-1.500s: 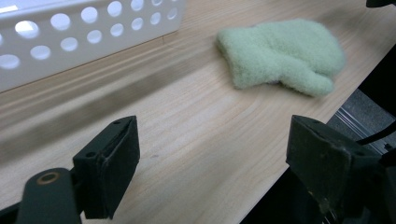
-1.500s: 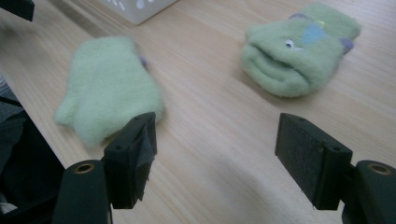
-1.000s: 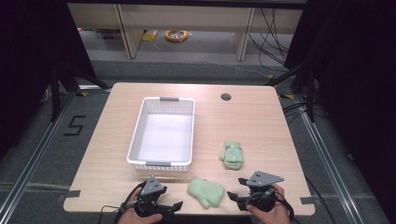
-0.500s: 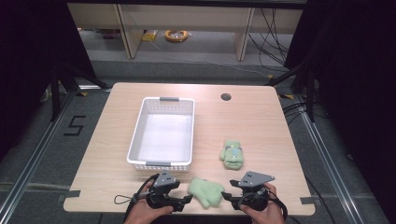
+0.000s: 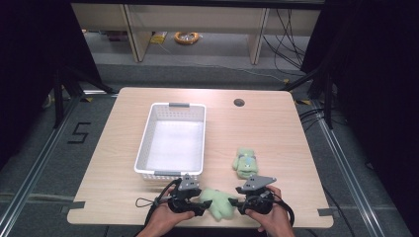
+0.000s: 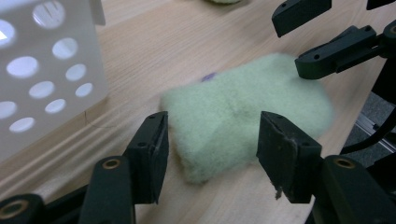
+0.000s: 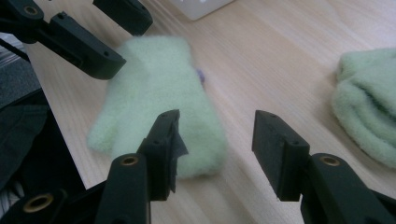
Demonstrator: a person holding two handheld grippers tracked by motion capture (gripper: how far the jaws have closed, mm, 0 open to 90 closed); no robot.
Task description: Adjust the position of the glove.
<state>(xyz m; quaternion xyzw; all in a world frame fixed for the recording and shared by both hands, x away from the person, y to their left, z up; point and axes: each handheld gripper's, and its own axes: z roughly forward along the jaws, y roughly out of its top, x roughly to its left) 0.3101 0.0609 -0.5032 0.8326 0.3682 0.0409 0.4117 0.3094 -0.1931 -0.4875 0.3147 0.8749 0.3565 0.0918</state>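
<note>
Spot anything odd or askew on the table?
Nothing damaged or spilled. The two green mittens lie apart: one flat at the near edge between both tools, the other bunched up farther back. The white basket sits square, empty.

Pale green mitten (image 5: 217, 202), white basket (image 5: 170, 174)

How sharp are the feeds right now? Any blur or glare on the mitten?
High view: even light, soft detail, pale glare on the basket floor. Left gripper view: near mitten edge sharp, far end smeared; basket wall overexposed. Right gripper view: mitten's far end blurred, the second mitten soft at the frame edge.
</note>
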